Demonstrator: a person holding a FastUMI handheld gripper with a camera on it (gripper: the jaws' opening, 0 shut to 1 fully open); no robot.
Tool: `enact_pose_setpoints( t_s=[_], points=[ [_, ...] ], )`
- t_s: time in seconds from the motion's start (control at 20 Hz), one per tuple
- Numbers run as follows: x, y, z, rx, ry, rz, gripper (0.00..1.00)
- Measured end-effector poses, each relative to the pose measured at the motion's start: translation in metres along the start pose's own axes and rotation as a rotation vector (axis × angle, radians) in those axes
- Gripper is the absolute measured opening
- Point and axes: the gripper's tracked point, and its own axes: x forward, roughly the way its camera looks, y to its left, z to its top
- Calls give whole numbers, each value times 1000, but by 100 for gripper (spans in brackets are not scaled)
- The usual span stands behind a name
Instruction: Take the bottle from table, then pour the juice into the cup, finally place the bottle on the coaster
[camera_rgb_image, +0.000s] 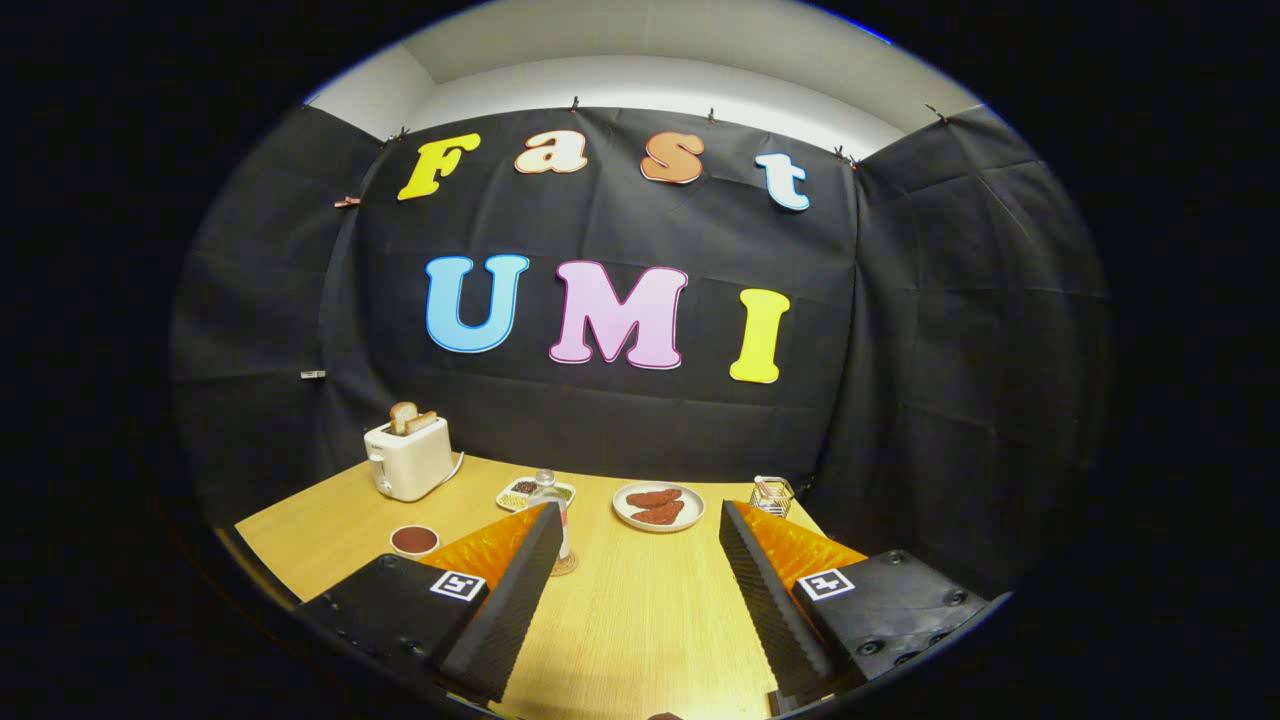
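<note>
Claw (635, 590) held wide open above the near part of the desk (640, 620), nothing between the fingers, only bare wood grain in the gap. Left finger (510, 600) and right finger (770, 600) angled outward, tips pointing toward the far side of the desk.

Bottle (553, 515) seen upright just beyond the tip of the left finger, clear-bodied with a pale cap, lower part partly hidden behind that finger. Stood on a small round coaster (566, 566), of which only an edge showed beside the finger. Not touched by either finger.

Cup (414, 540) found to the left of the left finger, low and round, dark reddish liquid visible inside. Set apart from the bottle, with the finger in between in this view.

Further back on the desk: white toaster (408, 458) with two slices of toast (412, 417) sticking up from the slots, at the far left. Small rectangular tray (522, 492) with mixed small items just behind the bottle. Round plate (658, 505) carrying two brownish pieces of food, beyond the gap between the fingers. Small wire holder (772, 494) past the tip of the right finger, contents too small to tell.
</note>
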Motion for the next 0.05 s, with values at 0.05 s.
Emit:
enact_pose_setpoints(
  t_s=[0.05],
  points=[
    [2,0,3,-2,-5,-3,97]
  ],
)
